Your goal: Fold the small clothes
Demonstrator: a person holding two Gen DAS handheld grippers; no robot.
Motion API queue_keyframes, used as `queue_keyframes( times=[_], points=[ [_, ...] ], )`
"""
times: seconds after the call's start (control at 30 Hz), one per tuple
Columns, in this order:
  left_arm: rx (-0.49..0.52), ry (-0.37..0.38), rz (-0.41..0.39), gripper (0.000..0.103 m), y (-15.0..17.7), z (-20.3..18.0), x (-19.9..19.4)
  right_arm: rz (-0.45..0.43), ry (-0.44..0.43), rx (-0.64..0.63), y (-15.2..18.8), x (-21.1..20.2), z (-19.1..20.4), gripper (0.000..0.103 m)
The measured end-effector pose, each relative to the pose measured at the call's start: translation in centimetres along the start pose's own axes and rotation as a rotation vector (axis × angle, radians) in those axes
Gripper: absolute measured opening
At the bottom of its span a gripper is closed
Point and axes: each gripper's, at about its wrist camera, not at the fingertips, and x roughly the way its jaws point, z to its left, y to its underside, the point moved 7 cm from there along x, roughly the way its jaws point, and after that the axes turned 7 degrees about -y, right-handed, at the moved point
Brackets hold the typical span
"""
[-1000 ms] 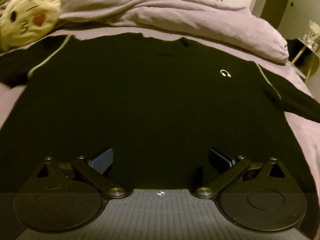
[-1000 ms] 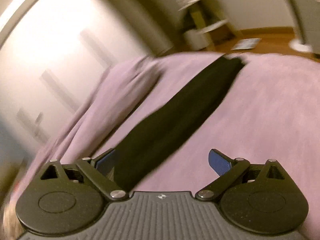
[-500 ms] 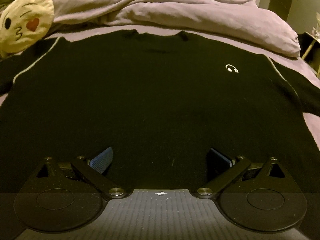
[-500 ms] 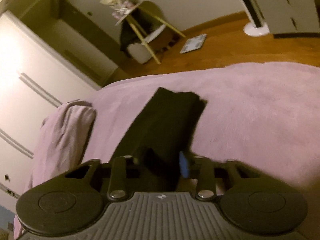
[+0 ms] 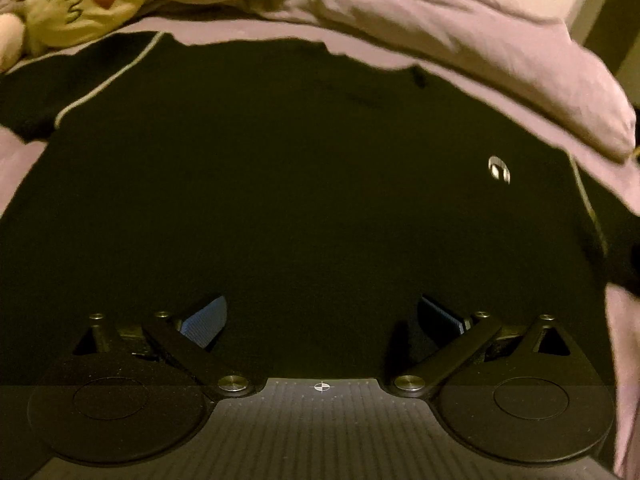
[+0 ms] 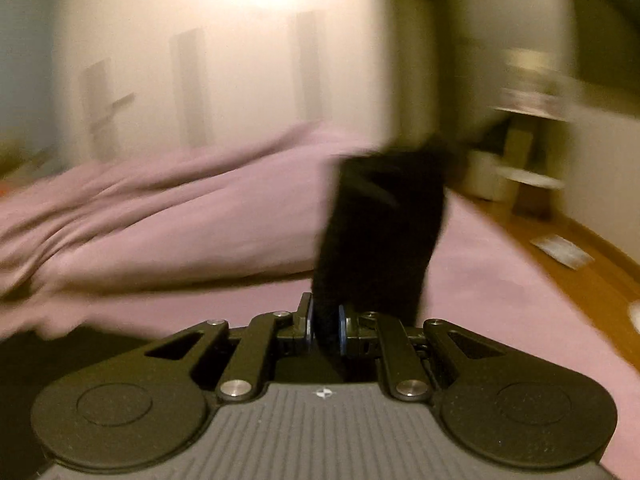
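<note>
A black long-sleeved shirt [image 5: 280, 184] lies spread flat, front side up, on a bed with a pale purple sheet [image 5: 16, 152]. The shirt has thin light piping along both shoulder seams and a small white headphone logo [image 5: 499, 169] on the chest. The left gripper [image 5: 320, 316] hovers above the lower part of the shirt body with its jaws wide apart; the two blue pads [image 5: 202, 320] stand far from each other and nothing is pressed between them, only the dark fabric is seen below. Behind the collar a crumpled purple duvet [image 5: 460, 40] lies across the bed, and a yellow emoji cushion [image 5: 80, 0] with a winking, kissing face rests at the far left corner, just beside the shirt's sleeve. In the right wrist view, which is blurred, the right gripper [image 6: 324, 330] has its jaws closed on the black sleeve [image 6: 380, 232]; the fabric is pinched between the blue pads and rises away from them, above the purple sheet. White wardrobe doors [image 6: 200, 60] stand behind the bed, and a wooden floor [image 6: 580, 272] shows at the right.
</note>
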Motion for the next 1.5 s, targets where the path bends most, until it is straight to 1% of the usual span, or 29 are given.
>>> queue_keyframes(
  times=[0.07, 0.13, 0.2, 0.3, 0.33, 0.4, 0.47, 0.53, 0.57, 0.6, 0.7, 0.77, 0.87, 0.9, 0.97, 1.03, 1.07, 1.1, 1.13, 1.2, 1.23, 1.27, 1.33, 1.43, 1.47, 1.5],
  points=[
    [-0.017, 0.020, -0.003, 0.103, -0.5, 0.6, -0.3, 0.052, -0.106, -0.079, 2.3, 1.6, 6.3, 0.011],
    [-0.017, 0.043, 0.000, 0.103, -1.2, 0.9, -0.3, 0.118, -0.169, -0.107, 5.1, 3.6, 11.0, 0.011],
    [-0.012, 0.067, -0.007, 0.103, -2.1, 1.1, -0.1, 0.182, -0.169, -0.083, 7.5, 5.3, 13.7, 0.011],
    [0.024, 0.078, -0.027, 0.103, -3.4, 1.2, 0.6, 0.213, -0.090, -0.047, 10.2, 6.9, 14.8, 0.013],
    [0.042, 0.071, -0.033, 0.103, -3.6, 1.2, 0.9, 0.220, -0.067, -0.035, 10.8, 7.2, 14.7, 0.013],
    [0.059, 0.060, -0.035, 0.103, -3.7, 1.3, 1.5, 0.205, -0.061, -0.007, 11.7, 7.5, 14.2, 0.015],
    [0.061, 0.057, -0.022, 0.103, -3.4, 1.3, 2.2, 0.202, -0.059, -0.027, 12.1, 7.5, 14.5, 0.018],
    [0.047, 0.055, 0.002, 0.103, -3.0, 1.3, 2.6, 0.220, -0.081, -0.024, 11.9, 6.9, 15.3, 0.029],
    [0.038, 0.059, 0.008, 0.103, -2.9, 1.3, 2.7, 0.227, -0.099, -0.011, 11.7, 6.6, 15.8, 0.039],
    [0.031, 0.061, 0.009, 0.103, -2.8, 1.2, 2.7, 0.230, -0.116, 0.011, 11.4, 6.1, 16.0, 0.044],
    [0.040, 0.059, 0.000, 0.103, -2.8, 1.1, 2.5, 0.186, -0.153, 0.111, 10.4, 3.2, 15.4, 0.044],
    [0.041, 0.055, -0.006, 0.103, -3.1, 1.0, 2.5, 0.139, -0.143, 0.189, 10.1, 1.7, 14.2, 0.044],
    [0.016, 0.061, -0.010, 0.103, -3.6, 0.9, 2.5, 0.095, -0.115, 0.297, 10.3, 0.8, 12.3, 0.043],
    [0.009, 0.063, -0.012, 0.103, -3.8, 0.9, 2.5, 0.084, -0.107, 0.330, 10.4, 0.7, 11.8, 0.037],
    [0.001, 0.067, -0.019, 0.103, -4.0, 0.7, 2.3, 0.084, -0.086, 0.360, 10.8, 1.0, 11.2, 0.031],
    [-0.008, 0.081, -0.017, 0.103, -4.1, 0.2, 2.3, 0.131, -0.099, 0.357, 11.8, 2.1, 11.6, 0.030],
    [-0.009, 0.092, -0.012, 0.103, -4.1, -0.1, 2.4, 0.180, -0.127, 0.315, 12.5, 3.1, 12.4, 0.030],
    [-0.007, 0.100, -0.006, 0.103, -4.1, -0.5, 2.5, 0.207, -0.146, 0.267, 13.1, 3.7, 13.0, 0.030],
    [-0.006, 0.113, 0.004, 0.103, -4.2, -1.1, 2.6, 0.198, -0.144, 0.241, 13.2, 3.6, 13.3, 0.030],
    [-0.013, 0.171, 0.024, 0.103, -4.5, -2.5, 2.9, 0.187, -0.168, 0.305, 12.5, 2.9, 12.4, 0.030],
    [-0.024, 0.207, 0.028, 0.103, -4.8, -3.3, 3.0, 0.175, -0.163, 0.345, 12.3, 2.2, 11.6, 0.029],
    [-0.032, 0.236, 0.027, 0.103, -5.2, -4.0, 3.1, 0.166, -0.147, 0.357, 12.3, 1.5, 11.0, 0.029],
    [-0.034, 0.299, 0.041, 0.103, -6.0, -5.8, 3.9, 0.158, -0.101, 0.337, 12.5, 0.1, 10.0, 0.030],
    [-0.076, 0.357, 0.099, 0.103, -6.7, -8.0, 5.8, 0.164, -0.062, 0.310, 13.1, -1.4, 8.8, 0.030],
    [-0.086, 0.367, 0.122, 0.103, -6.9, -8.5, 6.6, 0.168, -0.054, 0.305, 13.4, -1.7, 8.5, 0.030],
    [-0.094, 0.370, 0.150, 0.094, -6.7, -9.0, 7.4, 0.173, -0.045, 0.299, 13.7, -1.9, 8.2, 0.030]
  ],
)
